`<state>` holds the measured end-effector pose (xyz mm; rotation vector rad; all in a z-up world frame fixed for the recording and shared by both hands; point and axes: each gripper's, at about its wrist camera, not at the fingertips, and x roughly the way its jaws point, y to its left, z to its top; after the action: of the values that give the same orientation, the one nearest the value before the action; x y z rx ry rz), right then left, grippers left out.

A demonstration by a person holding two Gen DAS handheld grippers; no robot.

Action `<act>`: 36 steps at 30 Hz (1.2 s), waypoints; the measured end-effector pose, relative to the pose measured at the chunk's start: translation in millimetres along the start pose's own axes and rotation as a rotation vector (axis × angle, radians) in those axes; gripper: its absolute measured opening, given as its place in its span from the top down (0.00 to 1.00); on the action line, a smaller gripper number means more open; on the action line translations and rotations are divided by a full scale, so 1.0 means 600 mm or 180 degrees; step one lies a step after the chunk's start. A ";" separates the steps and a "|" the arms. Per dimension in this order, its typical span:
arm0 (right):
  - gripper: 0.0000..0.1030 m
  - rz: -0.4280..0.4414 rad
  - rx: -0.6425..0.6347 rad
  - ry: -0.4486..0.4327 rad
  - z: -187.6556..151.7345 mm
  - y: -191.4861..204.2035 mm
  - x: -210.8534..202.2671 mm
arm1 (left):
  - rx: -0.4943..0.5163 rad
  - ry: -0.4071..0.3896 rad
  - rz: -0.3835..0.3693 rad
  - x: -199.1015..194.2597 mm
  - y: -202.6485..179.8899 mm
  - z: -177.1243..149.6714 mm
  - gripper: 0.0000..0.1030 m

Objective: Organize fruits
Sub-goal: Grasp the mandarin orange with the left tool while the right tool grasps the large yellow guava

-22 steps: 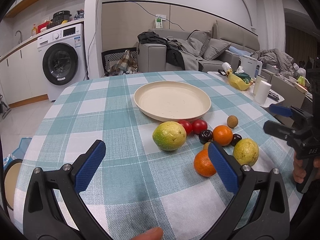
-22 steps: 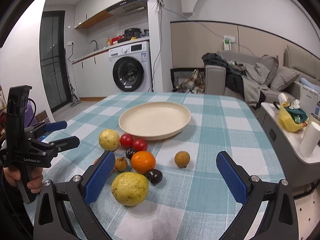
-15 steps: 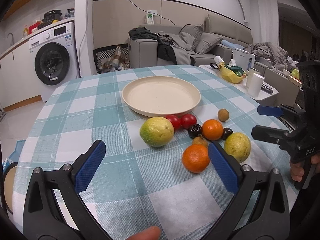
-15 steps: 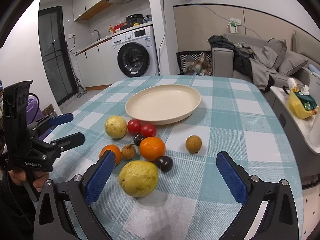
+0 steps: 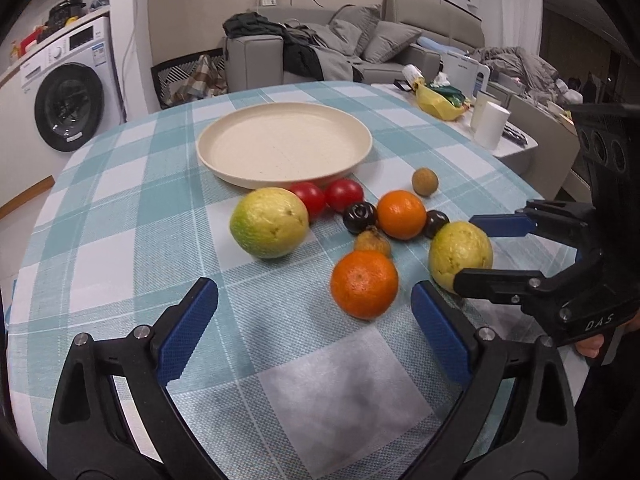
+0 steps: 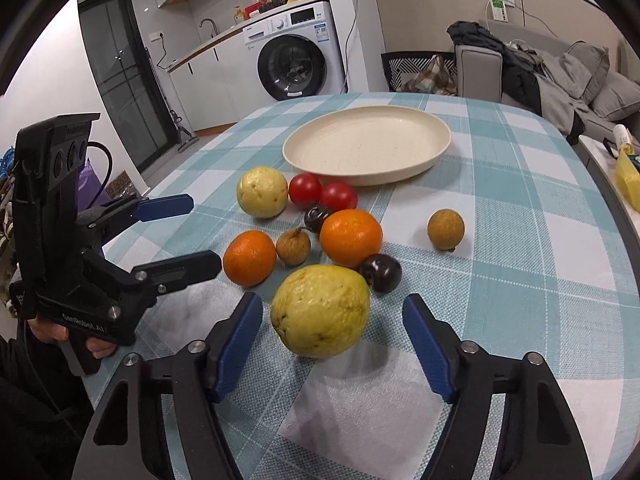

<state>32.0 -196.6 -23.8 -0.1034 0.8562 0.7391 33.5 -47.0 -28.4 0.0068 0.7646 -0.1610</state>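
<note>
Both claws nearer; right claw (image 6: 332, 332) flanks guava (image 6: 320, 316).

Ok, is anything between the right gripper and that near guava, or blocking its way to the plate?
Nothing lies between the open right gripper and the near guava. Toward the plate, an orange, a dark plum and two tomatoes sit in the direct line, so it would likely need lifting over them.

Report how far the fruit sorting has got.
Done: nothing yet; the plate holds no fruit. In hand: nothing gripped; the right gripper is open around the nearest guava, and the left gripper is open near an orange. Left: all the fruit still lies on the tablecloth.
</note>
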 end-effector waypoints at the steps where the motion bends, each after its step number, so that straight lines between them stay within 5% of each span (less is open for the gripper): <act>1: 0.30 0.0017 0.0010 0.0012 -0.001 0.000 0.001 | 0.0026 0.0021 -0.0010 0.004 -0.004 0.000 0.06; 6: 0.37 0.0045 0.0036 0.0065 -0.001 -0.003 0.006 | 0.0146 0.0142 -0.0054 0.025 -0.025 0.004 0.13; 12: 0.43 0.0074 0.0034 0.0080 -0.001 -0.002 0.006 | 0.0143 0.0287 -0.0145 0.050 -0.031 0.010 0.33; 18: 0.48 0.0060 -0.0009 0.0086 -0.002 0.004 0.007 | 0.0048 0.0338 -0.0386 0.054 -0.024 0.011 0.64; 36: 0.49 -0.0054 -0.0123 -0.0087 0.003 0.017 -0.012 | 0.0027 0.0060 -0.0436 0.009 -0.020 0.020 0.65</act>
<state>23.7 -192.5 -15.6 -0.1344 0.8143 0.7398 43.7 -60.2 -22.8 -0.0361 0.7833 -0.2947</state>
